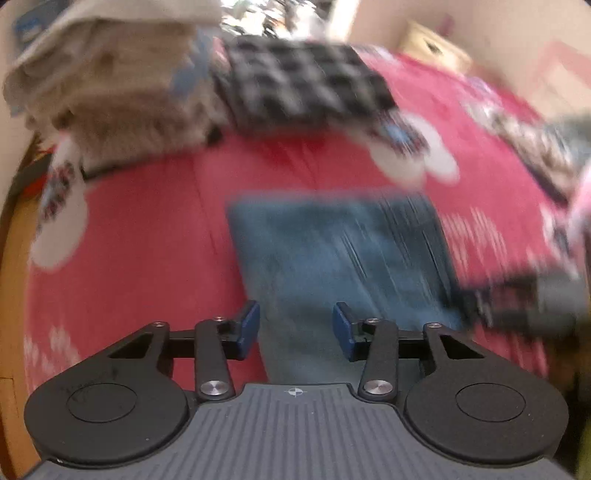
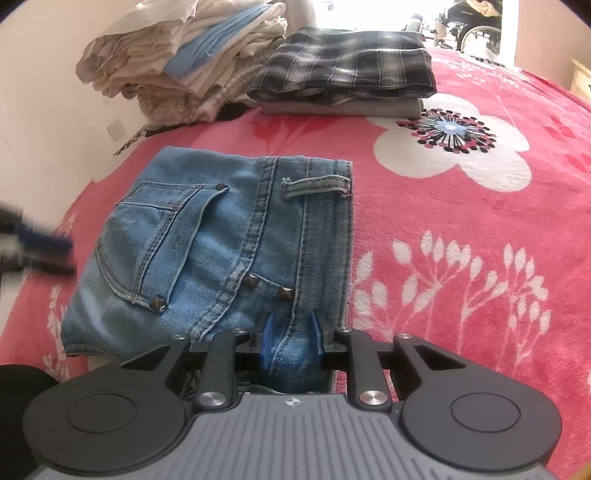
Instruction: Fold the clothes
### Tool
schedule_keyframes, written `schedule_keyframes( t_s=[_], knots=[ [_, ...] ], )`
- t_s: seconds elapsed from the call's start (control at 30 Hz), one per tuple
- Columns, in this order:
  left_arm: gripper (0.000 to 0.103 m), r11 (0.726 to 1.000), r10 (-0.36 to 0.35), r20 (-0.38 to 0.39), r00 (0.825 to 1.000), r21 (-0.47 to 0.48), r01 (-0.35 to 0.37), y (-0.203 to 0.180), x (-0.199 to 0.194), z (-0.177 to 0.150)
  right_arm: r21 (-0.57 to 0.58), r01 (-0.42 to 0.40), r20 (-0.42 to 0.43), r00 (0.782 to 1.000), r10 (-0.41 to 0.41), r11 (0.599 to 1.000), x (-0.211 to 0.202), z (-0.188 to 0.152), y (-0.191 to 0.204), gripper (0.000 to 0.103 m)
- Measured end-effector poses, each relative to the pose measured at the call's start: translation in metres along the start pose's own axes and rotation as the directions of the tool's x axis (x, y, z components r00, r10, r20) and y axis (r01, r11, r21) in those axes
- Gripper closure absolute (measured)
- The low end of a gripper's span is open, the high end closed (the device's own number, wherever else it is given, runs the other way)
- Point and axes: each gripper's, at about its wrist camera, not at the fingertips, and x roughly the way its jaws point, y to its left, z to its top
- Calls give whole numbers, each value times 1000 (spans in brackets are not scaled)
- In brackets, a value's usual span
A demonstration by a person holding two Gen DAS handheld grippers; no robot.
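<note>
Where the room shows at all, it is a pale wall (image 2: 44, 110) on the left and a bright doorway (image 2: 472, 22) at the far end, with what may be a wheelchair beyond it, though that part is too small to be sure. A bed fills nearly everything else, spread with a red blanket (image 2: 461, 206) printed with large white flowers and white leafy sprigs. At the far left of the bed sits a tall pile of cream and pale-blue clothes (image 2: 177, 66), and just to its right a folded dark plaid garment (image 2: 351, 62) rests on a grey one. Nearer, folded blue jeans (image 2: 207, 236) lie flat on the blanket, back pocket up. The right claw (image 2: 291, 341) pinches a bunched fold at the jeans' near edge. The left claw (image 1: 295, 328), seen in a badly blurred view, is spread above the jeans' near end with nothing between its blue pads (image 1: 247, 325).
</note>
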Motion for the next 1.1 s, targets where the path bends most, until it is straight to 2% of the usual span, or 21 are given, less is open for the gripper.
schedule_keyframes(
  t_s=[0.07,0.13,0.23,0.33,0.43,0.53,0.67,0.8,0.87,0.93,1.0,1.07,1.1],
  knots=[
    [65,996,8,-31,999,83,-6,-19,8,-20,2,0,-7,1000,0,1000,1,1,0,80],
    [65,986,60,-81,995,162,-46,-32,30,-39,1,1,-14,1000,-1,1000,1,2,0,80],
    [64,955,131,-78,988,277,-105,-44,51,-54,-15,26,-21,999,-26,1000,1,3,6,80],
    [64,953,128,-91,988,288,-97,-43,43,-49,-1,33,-21,999,-33,999,1,3,6,80],
    [65,958,79,-79,994,281,-54,-39,21,-47,5,33,-16,999,-33,999,2,1,5,80],
    [64,947,72,-124,990,320,-29,-43,28,-56,3,36,-15,999,-36,999,2,1,6,80],
    [62,924,104,-148,984,380,-41,-52,41,-66,-3,36,-35,999,-36,999,2,6,5,80],
    [62,951,43,-113,993,309,-6,-41,15,-49,9,16,-71,997,-15,1000,-2,19,4,77],
    [60,966,27,-78,997,259,-6,-30,4,-38,18,-1,-47,999,1,1000,-10,28,3,76],
    [57,980,30,-47,998,200,-20,-17,-3,-26,45,-23,14,1000,22,999,-25,38,-1,76],
    [55,994,26,-25,999,107,-23,0,-6,-14,93,-42,56,998,37,995,-35,48,-9,76],
    [52,1000,22,-7,1000,18,-22,14,-8,-6,142,-62,95,994,49,988,-45,58,-17,65],
    [52,1000,22,1,1000,-14,-22,17,-8,-4,154,-63,110,993,46,986,-49,62,-20,55]
  ],
)
